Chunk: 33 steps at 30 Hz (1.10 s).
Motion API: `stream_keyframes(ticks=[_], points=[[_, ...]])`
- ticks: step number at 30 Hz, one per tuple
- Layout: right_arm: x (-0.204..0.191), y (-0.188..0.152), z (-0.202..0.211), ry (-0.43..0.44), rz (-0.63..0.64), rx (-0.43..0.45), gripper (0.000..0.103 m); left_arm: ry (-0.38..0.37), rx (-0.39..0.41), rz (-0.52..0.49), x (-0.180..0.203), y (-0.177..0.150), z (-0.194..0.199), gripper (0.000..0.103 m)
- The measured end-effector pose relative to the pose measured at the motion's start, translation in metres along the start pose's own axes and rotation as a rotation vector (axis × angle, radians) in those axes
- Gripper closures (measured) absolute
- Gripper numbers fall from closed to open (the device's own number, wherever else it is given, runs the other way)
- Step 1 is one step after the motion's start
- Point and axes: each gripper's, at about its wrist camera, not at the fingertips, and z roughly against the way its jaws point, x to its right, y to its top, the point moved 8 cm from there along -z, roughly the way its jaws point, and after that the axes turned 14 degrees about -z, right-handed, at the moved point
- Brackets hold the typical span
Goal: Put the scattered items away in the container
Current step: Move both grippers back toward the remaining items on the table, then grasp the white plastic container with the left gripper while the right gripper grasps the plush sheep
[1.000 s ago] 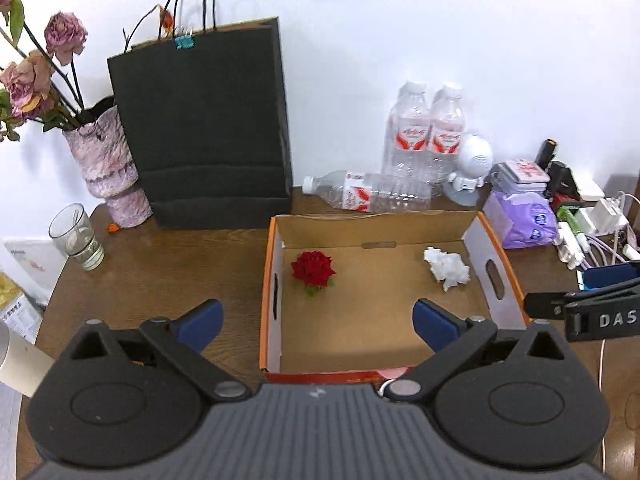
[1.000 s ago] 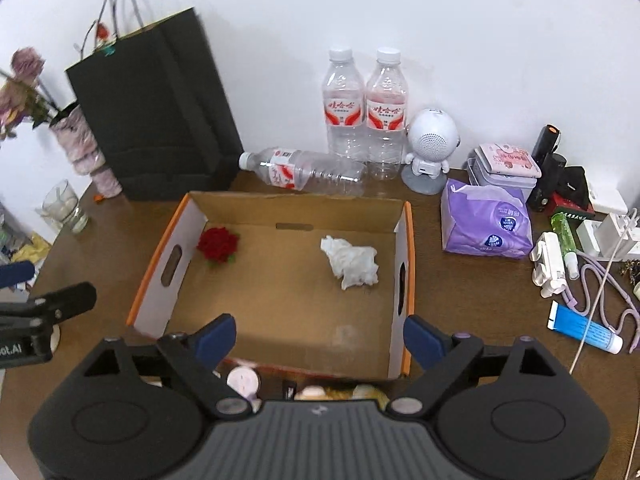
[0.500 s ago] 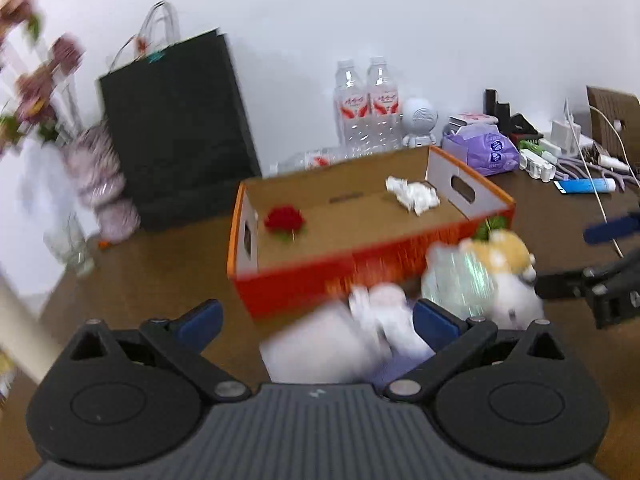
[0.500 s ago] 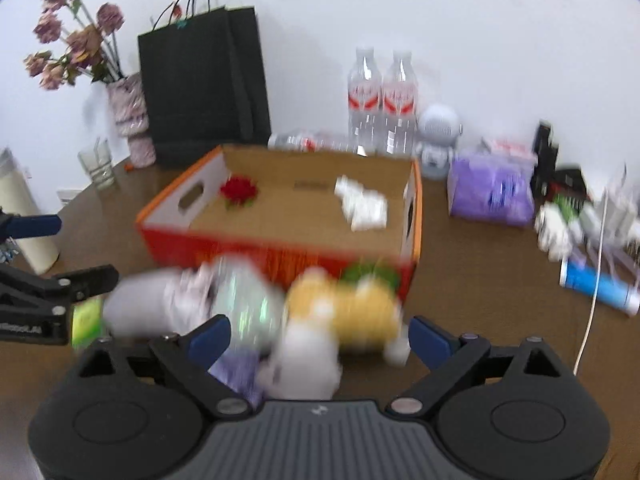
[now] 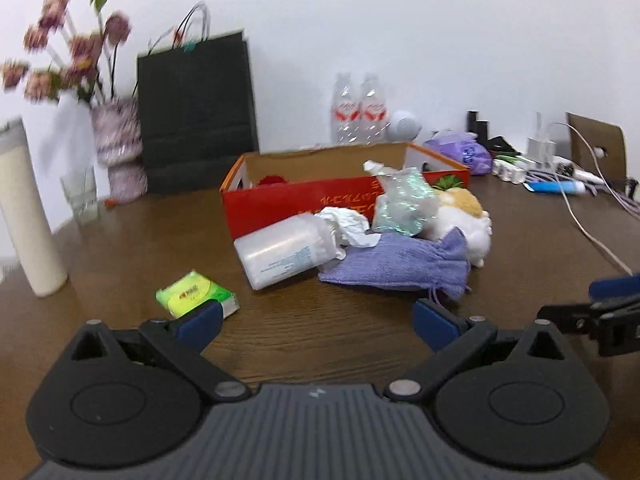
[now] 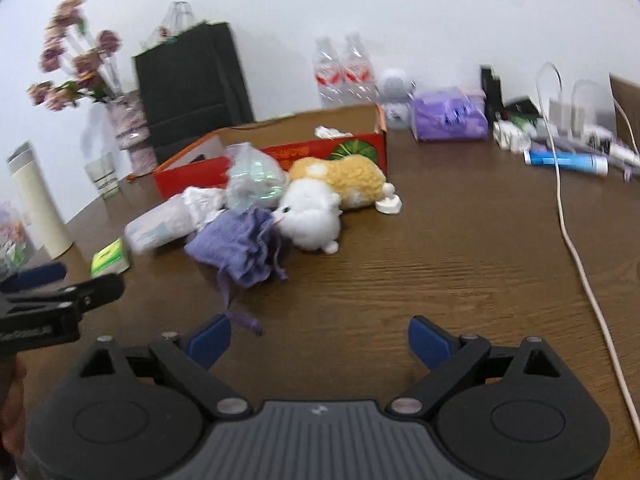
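Container: the orange cardboard box sits at the far middle of the brown table, open side up, with a red rose and a white wad already inside
Scattered pile: lies on the table against the box's near wall, between the box and both grippers
Nearest item: the purple knit pouch, long axis running left to right, its drawstring trailing toward the right gripper's left finger
Right gripper: jaws spread wide, nothing between them; pouch lies just ahead and to its left
Left gripper: jaws wide apart, empty; the green tissue pack lies just beside its left fingertip
Other items: clear plastic jar on its side, crumpled bag, white-and-yellow plush toy at the pile's right
Nearer hand, by my reading: right for pouch and plush, left for green pack and jar
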Motion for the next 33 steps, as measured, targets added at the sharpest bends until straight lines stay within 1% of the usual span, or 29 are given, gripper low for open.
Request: stream_keyframes(ticks=[2,4,6,10,11,14,15,17,20,21,23,24,25,26,27,28,29,30,31,32,33], points=[[-0.002,-0.002,0.008,-0.01,0.05,0.043,0.007,0.006,0.005,-0.015,-0.001,-0.002,-0.001,0.0],[0.0,0.001,0.006,-0.017,0.067,0.058,0.007,0.015,0.002,-0.021,-0.01,0.0,-0.009,0.0],[0.003,0.009,-0.001,-0.014,0.051,0.057,0.009,0.028,-0.001,-0.025,-0.027,0.009,-0.022,0.0],[0.004,0.034,-0.024,0.031,0.0,0.056,0.016,-0.016,-0.02,-0.11,-0.057,0.027,-0.061,0.0],[0.003,0.042,-0.031,0.044,-0.01,0.057,0.017,-0.036,-0.033,-0.121,-0.063,0.03,-0.072,0.0],[-0.002,0.059,-0.052,0.066,-0.02,0.063,0.018,-0.16,-0.094,-0.12,-0.068,0.03,-0.103,0.0],[-0.004,0.062,-0.06,0.062,-0.025,0.056,0.018,-0.193,-0.095,-0.122,-0.068,0.031,-0.112,0.0],[-0.007,0.067,-0.077,0.062,-0.035,0.042,0.021,-0.254,-0.068,-0.13,-0.066,0.031,-0.124,0.0],[-0.012,0.068,-0.098,0.055,-0.035,0.015,0.021,-0.345,-0.061,-0.128,-0.061,0.027,-0.136,0.005],[-0.012,0.069,-0.103,0.055,-0.042,0.01,0.021,-0.366,-0.057,-0.129,-0.059,0.026,-0.137,0.004],[-0.011,0.071,-0.108,0.066,-0.079,0.001,0.022,-0.369,-0.045,-0.129,-0.059,0.025,-0.137,0.008],[-0.009,0.072,-0.11,0.071,-0.097,-0.002,0.022,-0.36,-0.045,-0.118,-0.06,0.025,-0.137,0.015],[-0.008,0.072,-0.112,0.079,-0.113,-0.006,0.026,-0.351,-0.047,-0.103,-0.062,0.026,-0.136,0.021],[-0.007,0.072,-0.113,0.093,-0.13,-0.011,0.038,-0.351,-0.048,-0.086,-0.063,0.026,-0.134,0.024],[-0.006,0.072,-0.113,0.109,-0.146,-0.015,0.047,-0.357,-0.047,-0.067,-0.064,0.026,-0.132,0.03],[-0.005,0.072,-0.112,0.12,-0.162,-0.015,0.059,-0.36,-0.039,-0.056,-0.065,0.027,-0.129,0.038],[-0.004,0.072,-0.11,0.107,-0.158,-0.007,0.066,-0.357,-0.028,-0.054,-0.064,0.028,-0.124,0.043],[-0.004,0.072,-0.108,0.089,-0.141,0.003,0.071,-0.352,-0.022,-0.056,-0.064,0.029,-0.119,0.052],[-0.004,0.072,-0.106,0.077,-0.125,0.009,0.075,-0.352,-0.017,-0.053,-0.063,0.03,-0.114,0.065],[-0.004,0.071,-0.103,0.072,-0.117,0.009,0.077,-0.361,-0.012,-0.047,-0.06,0.032,-0.109,0.073],[-0.003,0.071,-0.099,0.071,-0.114,0.009,0.077,-0.376,-0.016,-0.042,-0.057,0.033,-0.106,0.087]])
